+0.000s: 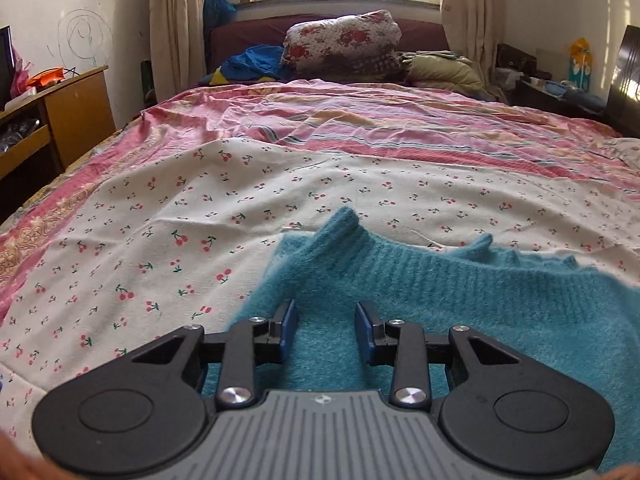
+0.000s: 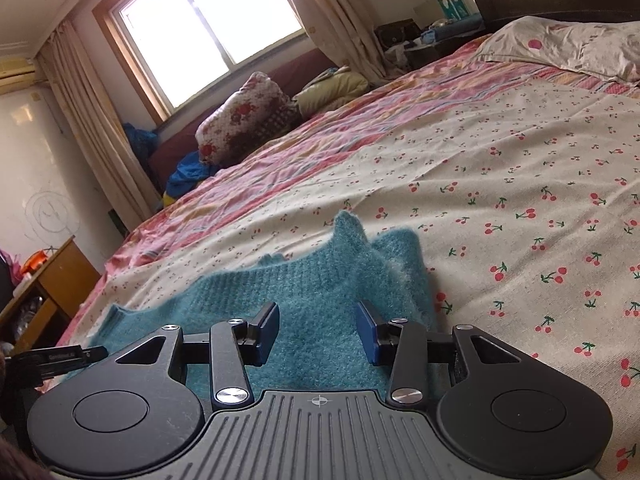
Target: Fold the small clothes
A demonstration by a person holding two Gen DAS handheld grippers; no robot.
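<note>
Both tools, left (image 1: 326, 322) and right (image 2: 316, 326), gape over teal sweater (image 1: 460, 300).

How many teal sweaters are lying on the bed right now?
1. The teal sweater lies on the cherry-print sheet at the near edge of the bed, under the open left gripper and open right gripper. Other clothes may be out of view.
</note>
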